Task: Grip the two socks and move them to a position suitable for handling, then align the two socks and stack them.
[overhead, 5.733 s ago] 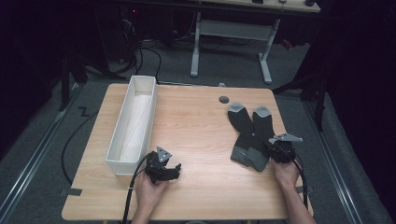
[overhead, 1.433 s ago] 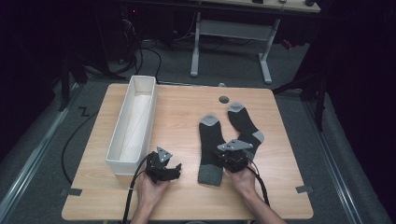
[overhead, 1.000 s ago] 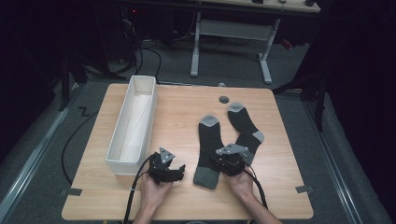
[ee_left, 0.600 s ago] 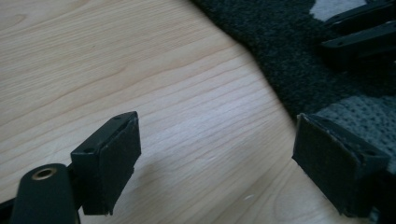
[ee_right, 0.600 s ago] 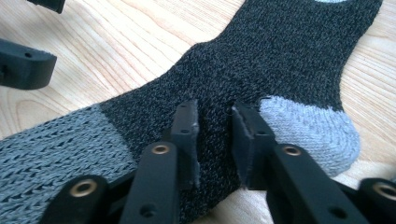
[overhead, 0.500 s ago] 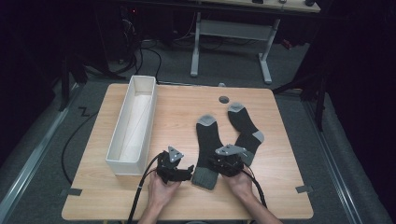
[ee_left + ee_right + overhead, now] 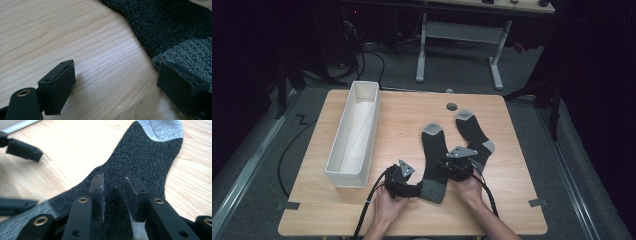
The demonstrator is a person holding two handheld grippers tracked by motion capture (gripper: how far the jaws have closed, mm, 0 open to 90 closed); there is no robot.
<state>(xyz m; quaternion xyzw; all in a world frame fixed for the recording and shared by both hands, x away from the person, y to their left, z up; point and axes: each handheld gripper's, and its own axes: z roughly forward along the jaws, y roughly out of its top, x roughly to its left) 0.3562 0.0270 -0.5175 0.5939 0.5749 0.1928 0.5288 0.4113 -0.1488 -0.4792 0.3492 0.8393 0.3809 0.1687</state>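
Table (image 7: 412,112): pale wood top, bare except for the items below.
Bin (image 7: 343,171): long white open box at 9 o'clock on the table, lying lengthwise front to back; seems empty; a likely place for sorted pieces, though that is a guess.
Near sock (image 7: 434,155): dark knit with grey toe and grey cuff, laid flat just to 5 o'clock of table centre, toe toward 12 o'clock, cuff toward 6 o'clock between the two hands. In the right gripper view (image 7: 147,160) it runs out from the tongs to the grey toe.
Far sock (image 7: 473,131): same pattern, to 2 o'clock of the near one, partly under the right hand; apart from its mate near the toes.
Right gripper (image 7: 451,167): set down on the near sock's mid-leg, jaws narrow with a ridge of knit gathered between them; pads look close on the cloth, and they have just been closing. Probably pinning or pinching the sock so it stays put.
Left gripper (image 7: 414,190): at 9 o'clock of the cuff, jaws wide and low over the wood; in its own view (image 7: 117,82) one jaw reaches the grey cuff edge, nothing clamped. Judged to be lining up to take the cuff.
Small dark disc (image 7: 452,106): on the table at 12 o'clock, well apart from the work.
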